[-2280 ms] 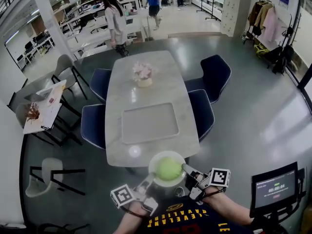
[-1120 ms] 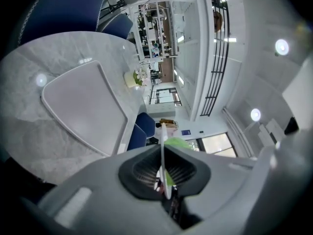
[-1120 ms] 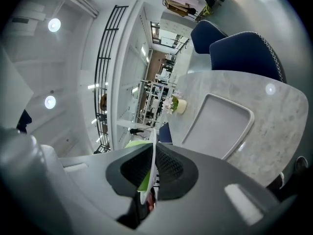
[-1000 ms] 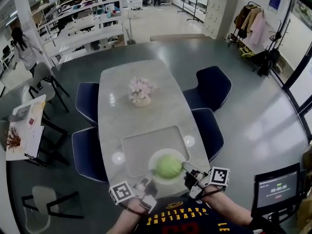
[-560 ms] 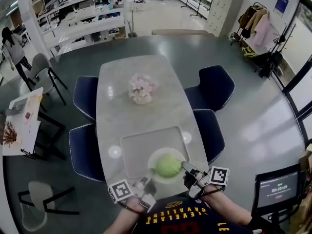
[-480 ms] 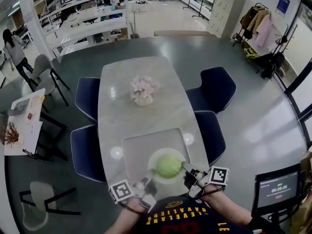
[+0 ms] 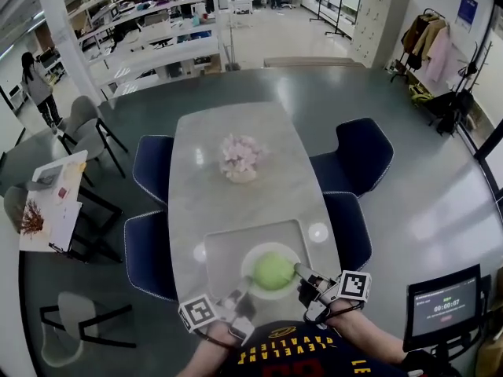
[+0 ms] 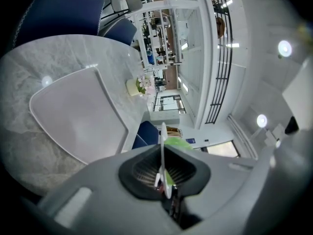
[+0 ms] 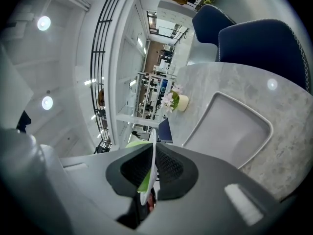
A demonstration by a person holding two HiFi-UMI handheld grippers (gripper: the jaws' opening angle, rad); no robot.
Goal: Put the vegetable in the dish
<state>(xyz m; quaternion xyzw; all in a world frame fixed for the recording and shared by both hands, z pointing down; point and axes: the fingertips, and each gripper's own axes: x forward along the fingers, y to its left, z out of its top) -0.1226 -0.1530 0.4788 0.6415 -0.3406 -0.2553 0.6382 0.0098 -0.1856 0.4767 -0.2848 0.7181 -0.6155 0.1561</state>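
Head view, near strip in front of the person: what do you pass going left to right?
left hand-held gripper → dish holding the vegetable → right hand-held gripper → screen

Dish [image 7: 247, 270] farther over tray [image 7: 226, 248], seemingly

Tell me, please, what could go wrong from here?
The left gripper and right gripper each pinch only the thin rim of the dish; a slip on either side could tip it. The round green vegetable lies loose in the dish and could roll off if one side drops.
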